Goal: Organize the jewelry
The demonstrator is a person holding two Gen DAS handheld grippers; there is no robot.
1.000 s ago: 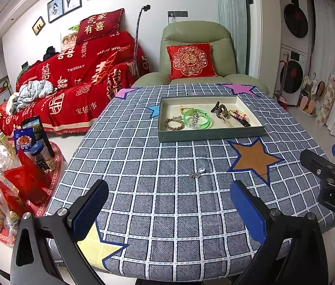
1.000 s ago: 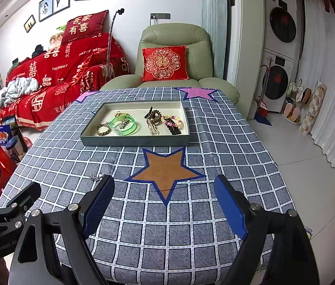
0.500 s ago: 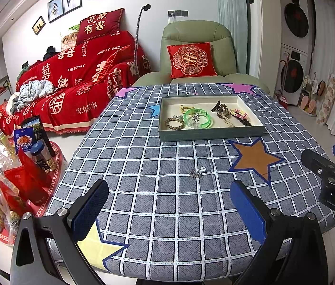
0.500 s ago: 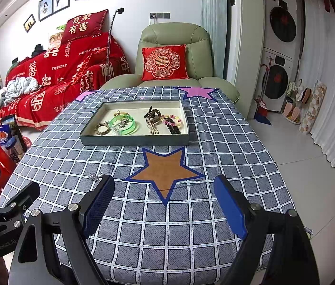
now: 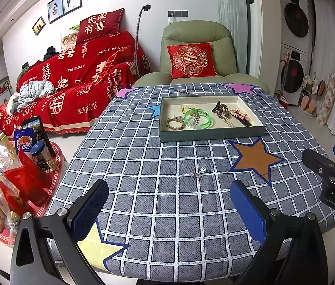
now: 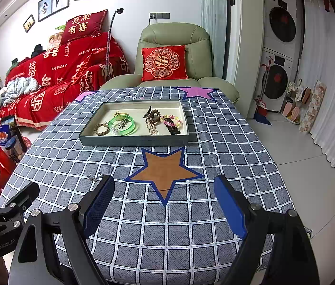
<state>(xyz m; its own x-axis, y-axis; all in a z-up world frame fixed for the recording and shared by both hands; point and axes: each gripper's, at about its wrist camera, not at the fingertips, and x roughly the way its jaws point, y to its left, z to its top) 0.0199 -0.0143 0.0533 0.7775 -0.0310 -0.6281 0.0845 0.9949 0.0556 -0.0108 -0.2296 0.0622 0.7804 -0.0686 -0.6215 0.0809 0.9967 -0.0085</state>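
Note:
A grey-green tray [image 5: 211,135] [image 6: 134,140] sits toward the far side of the checked tablecloth. It holds a green bangle [image 5: 198,121] [image 6: 122,125], a braided bracelet [image 5: 175,123], a dark hair claw [image 5: 222,110] and bead bracelets [image 6: 172,122]. A small silver earring [image 5: 198,173] [image 6: 95,177] lies loose on the cloth in front of the tray. My left gripper [image 5: 167,204] is open and empty, low over the near cloth, the earring ahead of it. My right gripper [image 6: 165,201] is open and empty near the orange star.
The table [image 5: 143,147] has a near edge just under both grippers. A green armchair [image 5: 198,54] with a red cushion stands behind it. A red-covered sofa [image 5: 72,83] is at the left, with snack boxes [image 5: 31,142] on a floor tray. Washing machines [image 6: 279,54] stand at the right.

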